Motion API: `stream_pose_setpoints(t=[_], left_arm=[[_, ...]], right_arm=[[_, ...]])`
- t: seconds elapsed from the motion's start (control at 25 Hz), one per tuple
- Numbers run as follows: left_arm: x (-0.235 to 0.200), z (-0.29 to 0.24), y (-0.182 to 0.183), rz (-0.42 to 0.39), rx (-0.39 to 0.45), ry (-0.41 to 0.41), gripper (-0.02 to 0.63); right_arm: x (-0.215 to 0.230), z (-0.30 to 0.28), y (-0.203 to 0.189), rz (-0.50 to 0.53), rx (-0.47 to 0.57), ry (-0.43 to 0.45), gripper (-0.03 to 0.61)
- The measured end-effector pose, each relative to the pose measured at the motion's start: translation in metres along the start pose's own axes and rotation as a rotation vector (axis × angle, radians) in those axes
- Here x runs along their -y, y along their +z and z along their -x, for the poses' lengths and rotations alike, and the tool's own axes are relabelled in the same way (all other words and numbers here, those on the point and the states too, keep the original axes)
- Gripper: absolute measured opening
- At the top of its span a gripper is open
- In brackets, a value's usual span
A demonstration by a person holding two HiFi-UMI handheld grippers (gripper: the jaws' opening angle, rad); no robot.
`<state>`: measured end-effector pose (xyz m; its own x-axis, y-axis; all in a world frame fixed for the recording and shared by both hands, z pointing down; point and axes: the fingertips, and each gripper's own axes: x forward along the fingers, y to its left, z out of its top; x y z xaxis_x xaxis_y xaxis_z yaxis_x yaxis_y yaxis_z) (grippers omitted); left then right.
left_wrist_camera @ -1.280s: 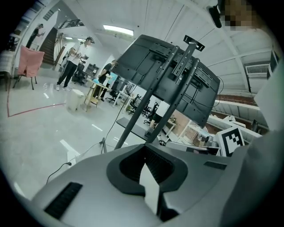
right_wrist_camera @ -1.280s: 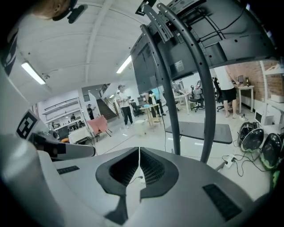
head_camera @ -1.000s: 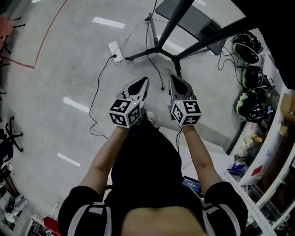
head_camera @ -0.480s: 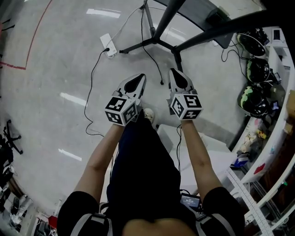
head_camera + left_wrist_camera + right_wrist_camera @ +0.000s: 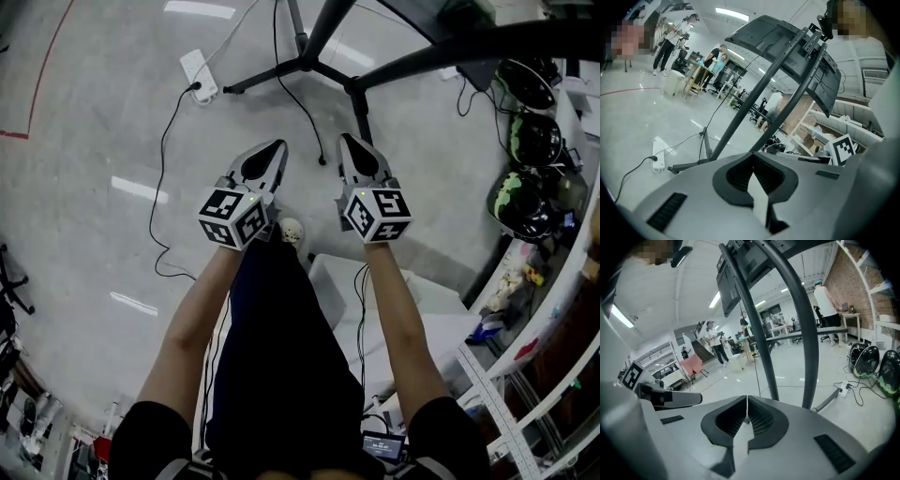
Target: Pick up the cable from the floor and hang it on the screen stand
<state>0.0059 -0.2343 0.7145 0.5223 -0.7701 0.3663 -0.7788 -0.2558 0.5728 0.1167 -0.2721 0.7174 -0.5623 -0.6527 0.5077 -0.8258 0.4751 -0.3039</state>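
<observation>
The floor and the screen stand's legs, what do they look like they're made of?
Floor: likely polished concrete or a sealed coating, pale grey and glossy; ceiling lights mirror in it as bright streaks. Stand legs: probably dark painted metal tube, matt; slim, straight bars, though metal is a guess.

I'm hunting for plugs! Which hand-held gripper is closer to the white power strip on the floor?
Left. The left hand-held gripper is down-right of the white plastic power strip in the head view; the right hand-held gripper is farther right.
</observation>
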Motion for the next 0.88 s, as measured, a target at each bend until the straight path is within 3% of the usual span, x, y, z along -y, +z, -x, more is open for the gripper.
stream_pose_setpoints(t=[0.4,0.88], left_arm=[[-0.049,-0.038,-0.065,0.017,0.009,0.012,0.006],[-0.109,-0.071,-0.156,-0.019,-0.055,-0.004,0.006]], right_arm=[[0.057,-0.045,-0.086,-0.084,-0.044,-0.025,0.026],[0.086,-0.105,-0.178,-0.067,-0.09,-0.018,0.026]])
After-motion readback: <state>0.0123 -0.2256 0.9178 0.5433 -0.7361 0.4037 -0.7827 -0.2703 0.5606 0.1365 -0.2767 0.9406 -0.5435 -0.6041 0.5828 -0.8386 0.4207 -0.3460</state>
